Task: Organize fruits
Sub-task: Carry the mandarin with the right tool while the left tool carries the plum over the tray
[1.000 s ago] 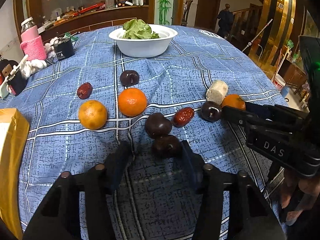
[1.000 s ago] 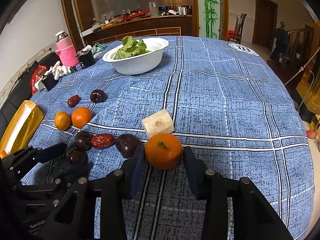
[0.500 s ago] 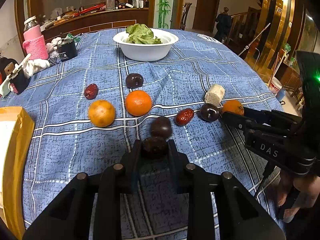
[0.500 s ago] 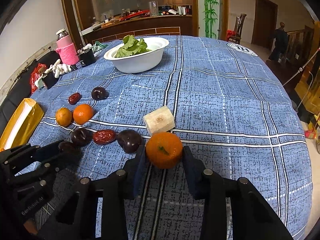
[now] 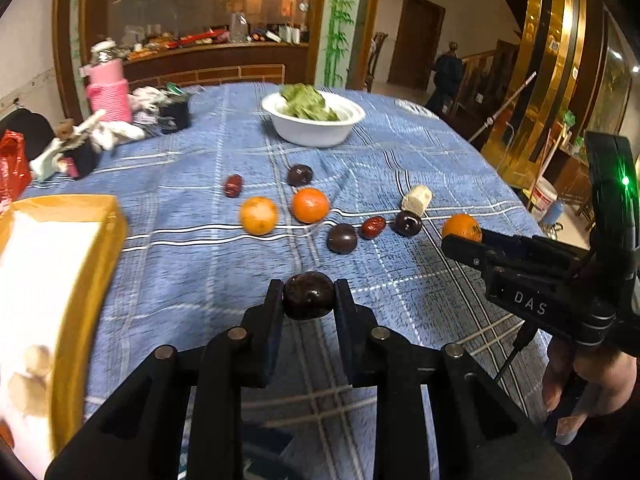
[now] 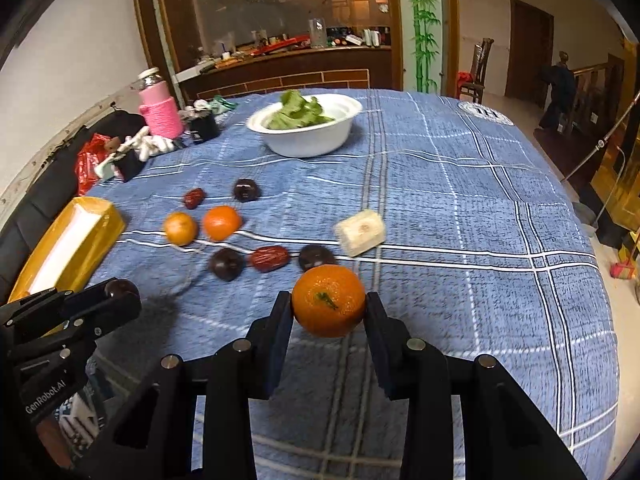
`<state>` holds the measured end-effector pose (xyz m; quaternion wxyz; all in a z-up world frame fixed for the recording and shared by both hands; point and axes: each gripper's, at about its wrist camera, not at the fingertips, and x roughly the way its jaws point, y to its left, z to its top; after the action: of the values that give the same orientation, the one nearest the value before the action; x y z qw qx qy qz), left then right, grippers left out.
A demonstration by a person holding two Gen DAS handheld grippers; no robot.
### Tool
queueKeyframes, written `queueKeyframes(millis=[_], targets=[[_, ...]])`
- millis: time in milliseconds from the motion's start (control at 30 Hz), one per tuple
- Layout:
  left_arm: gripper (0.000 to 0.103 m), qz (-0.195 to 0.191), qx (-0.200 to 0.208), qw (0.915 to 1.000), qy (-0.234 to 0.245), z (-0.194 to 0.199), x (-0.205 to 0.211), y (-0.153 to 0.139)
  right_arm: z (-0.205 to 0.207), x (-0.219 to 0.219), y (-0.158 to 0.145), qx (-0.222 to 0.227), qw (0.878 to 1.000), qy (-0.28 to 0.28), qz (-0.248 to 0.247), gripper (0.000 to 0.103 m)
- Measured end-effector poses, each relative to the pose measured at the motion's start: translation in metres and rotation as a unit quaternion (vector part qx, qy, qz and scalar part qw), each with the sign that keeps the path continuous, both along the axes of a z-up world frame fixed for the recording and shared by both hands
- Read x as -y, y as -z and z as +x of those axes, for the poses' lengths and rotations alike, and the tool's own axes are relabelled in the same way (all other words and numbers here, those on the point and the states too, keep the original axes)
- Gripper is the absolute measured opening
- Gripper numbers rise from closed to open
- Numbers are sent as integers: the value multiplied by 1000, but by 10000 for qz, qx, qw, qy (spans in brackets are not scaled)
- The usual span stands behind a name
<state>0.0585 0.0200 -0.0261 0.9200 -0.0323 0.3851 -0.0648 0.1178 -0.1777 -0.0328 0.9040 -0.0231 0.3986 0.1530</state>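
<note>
A round worktop (image 5: 400,152) under a blue checked cloth fills a dim dining room, a white bowl of greens (image 5: 314,120) near its far edge. A second ago the left gripper (image 5: 308,298) stood wide around a dark plum (image 5: 307,295); its fingers have just closed on it and lifted it off the cloth. The right gripper (image 6: 328,304) has likewise raised its orange (image 6: 329,300), fingers narrow and pressing both sides. Both fruits are thus ready to be carried, perhaps to the yellow box (image 5: 60,280) at the left edge. Both grippers slant downward, side by side above the near edge.
</note>
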Motion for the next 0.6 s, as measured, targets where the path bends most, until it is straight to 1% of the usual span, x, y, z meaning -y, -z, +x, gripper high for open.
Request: queueKeyframes(millis=[333, 600], targets=[[22, -181, 280, 9983, -470, -49, -53, -23, -53, -43, -29, 314, 9987, -361, 163, 37], [22, -247, 334, 9959, -808, -76, -91, -25, -87, -83, -42, 432, 9967, -652, 195, 37]])
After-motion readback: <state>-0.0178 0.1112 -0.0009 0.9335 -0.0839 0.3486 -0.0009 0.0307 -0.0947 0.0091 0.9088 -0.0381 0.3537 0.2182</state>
